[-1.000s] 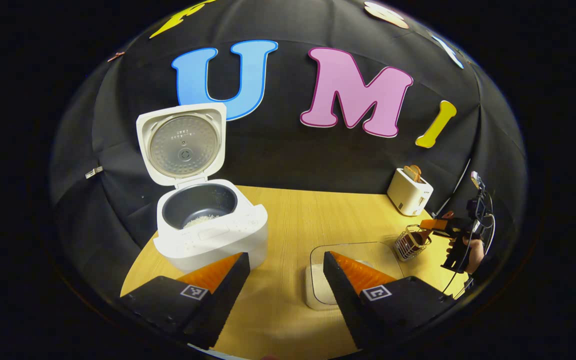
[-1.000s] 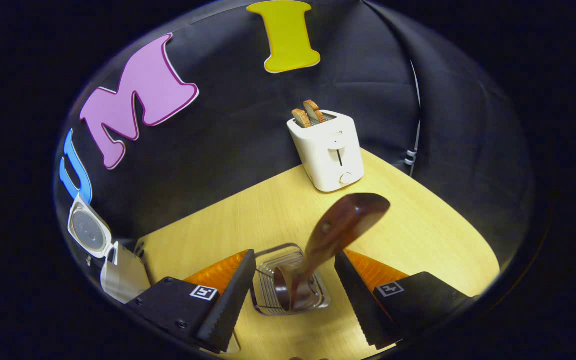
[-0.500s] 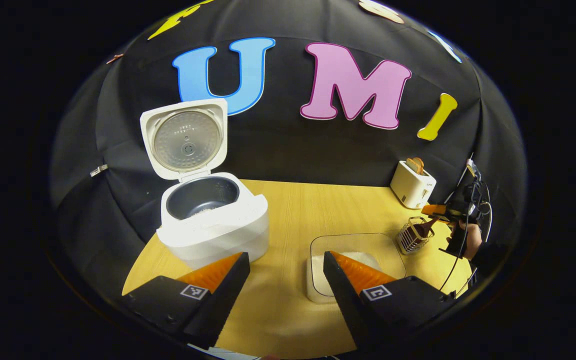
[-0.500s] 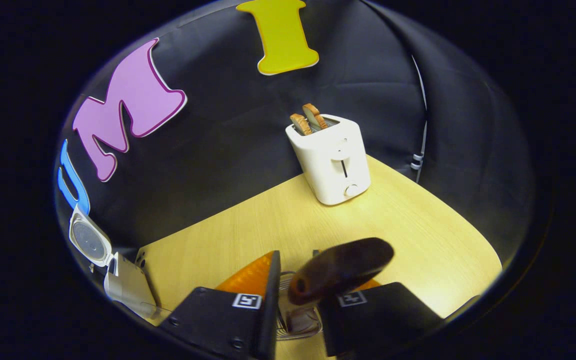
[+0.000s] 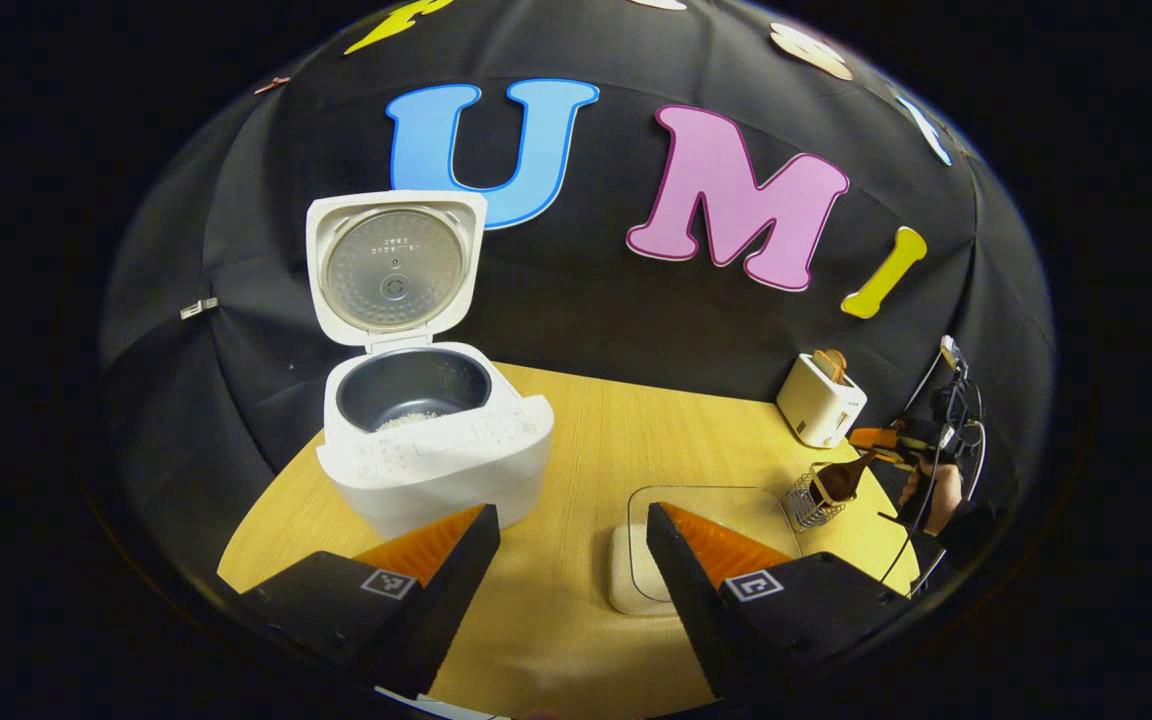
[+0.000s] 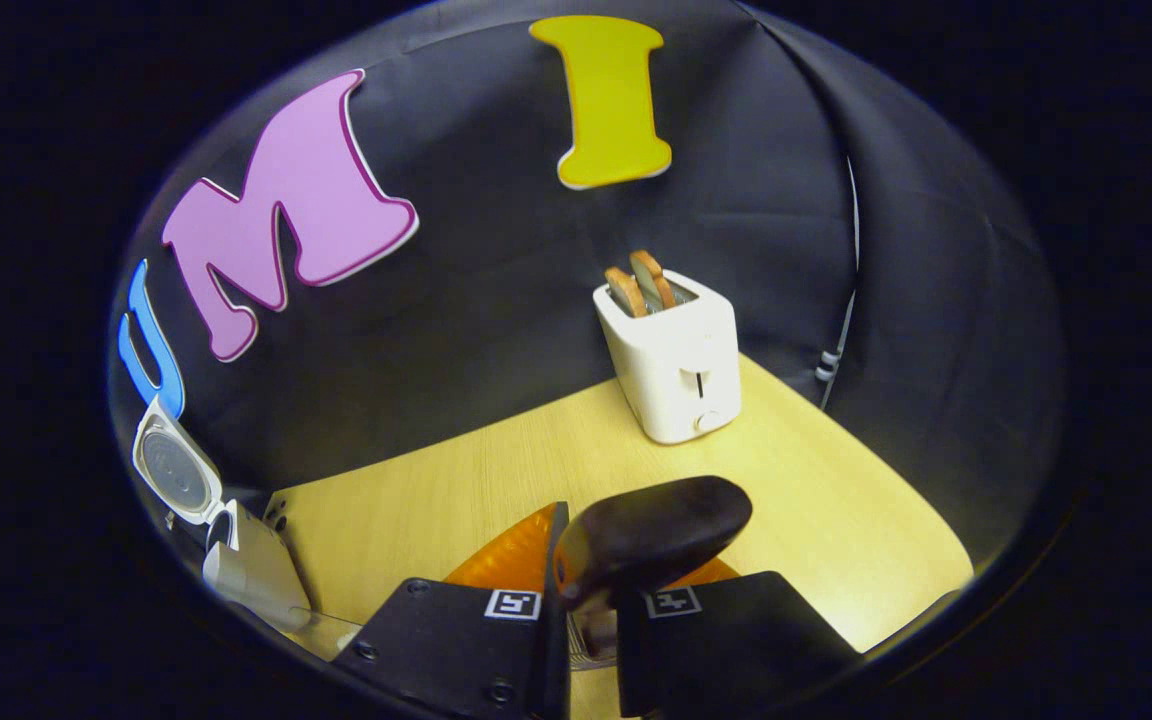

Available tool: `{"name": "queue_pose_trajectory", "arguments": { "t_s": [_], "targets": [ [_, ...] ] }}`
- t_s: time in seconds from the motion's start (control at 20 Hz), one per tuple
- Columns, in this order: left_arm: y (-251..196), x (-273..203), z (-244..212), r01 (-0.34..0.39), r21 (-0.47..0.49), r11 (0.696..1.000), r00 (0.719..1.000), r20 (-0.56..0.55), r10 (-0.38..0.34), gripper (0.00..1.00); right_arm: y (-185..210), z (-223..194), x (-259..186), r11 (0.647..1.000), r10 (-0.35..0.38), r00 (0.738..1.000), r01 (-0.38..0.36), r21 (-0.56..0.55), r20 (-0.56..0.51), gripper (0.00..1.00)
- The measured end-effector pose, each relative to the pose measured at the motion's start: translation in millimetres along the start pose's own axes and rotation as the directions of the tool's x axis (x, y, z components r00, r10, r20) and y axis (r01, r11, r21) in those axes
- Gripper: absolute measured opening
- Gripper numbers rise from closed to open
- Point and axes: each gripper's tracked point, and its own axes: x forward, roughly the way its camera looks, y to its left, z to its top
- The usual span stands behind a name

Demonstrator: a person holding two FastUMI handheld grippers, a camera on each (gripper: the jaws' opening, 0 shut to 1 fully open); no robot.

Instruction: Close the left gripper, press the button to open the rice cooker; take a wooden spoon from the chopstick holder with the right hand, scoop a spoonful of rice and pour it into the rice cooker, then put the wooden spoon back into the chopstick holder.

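Observation:
The white rice cooker (image 5: 436, 455) stands at the table's left with its lid (image 5: 394, 268) up, and a little rice lies in its dark pot. My left gripper (image 5: 573, 530) hovers open in front of it, holding nothing. Far right, the wire chopstick holder (image 5: 808, 502) holds the dark wooden spoon (image 5: 838, 482). In the right gripper view, my right gripper (image 6: 586, 600) is shut on the spoon (image 6: 651, 540) just below its rounded end, above the holder (image 6: 586, 650). A clear container of rice (image 5: 636, 565) sits between cooker and holder.
A white toaster (image 6: 676, 370) with two slices stands at the back right near the wall. A hand (image 5: 928, 492) holds the right gripper (image 5: 886, 442) at the table's right edge. The open cooker (image 6: 241, 565) lies far to the left in the right gripper view.
My right gripper went from open around the spoon to shut on its handle. The left gripper stayed open and drifted slightly, so the cooker now sits a bit more to the right.

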Motion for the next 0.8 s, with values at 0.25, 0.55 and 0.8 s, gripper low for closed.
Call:
{"name": "queue_pose_trajectory", "arguments": {
  "t_s": [0.25,0.55,0.8],
  "targets": [
    [25,-2,12,0.041,-0.039,0.998,0.998,0.050,-0.039,0.96,49,45,-47,0.999,0.036,0.997,-0.035,-0.008,0.068,0.22],
    [60,-6,9,0.087,-0.108,0.990,0.995,0.066,-0.080,0.95,145,23,-102,0.985,0.169,0.985,-0.169,0.015,0.030,0.22],
    [76,-7,-3,0.160,-0.072,0.985,0.987,0.041,-0.157,0.96,201,-35,-109,0.978,0.204,0.978,-0.206,-0.036,-0.044,0.23]
  ]
}}
